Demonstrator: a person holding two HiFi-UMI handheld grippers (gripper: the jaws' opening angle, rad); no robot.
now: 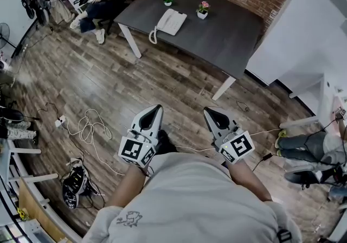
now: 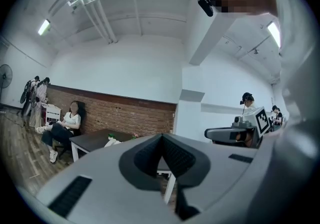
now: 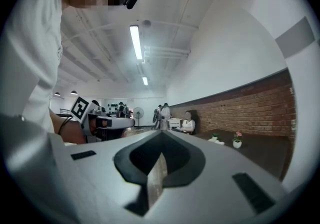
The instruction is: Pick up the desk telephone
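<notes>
head view: the left tongs and right tongs are held side by side over the wooden floor, both closed and empty. the desk telephone lies on the dark counter, well ahead of both tips, with a pink flower pot just right of it.
left gripper view: the jaws meet with nothing between them; the counter sits ahead, to their left.
right gripper view: the jaws are pressed together, empty; the pink flower pot stands ahead, to their right.
</notes>
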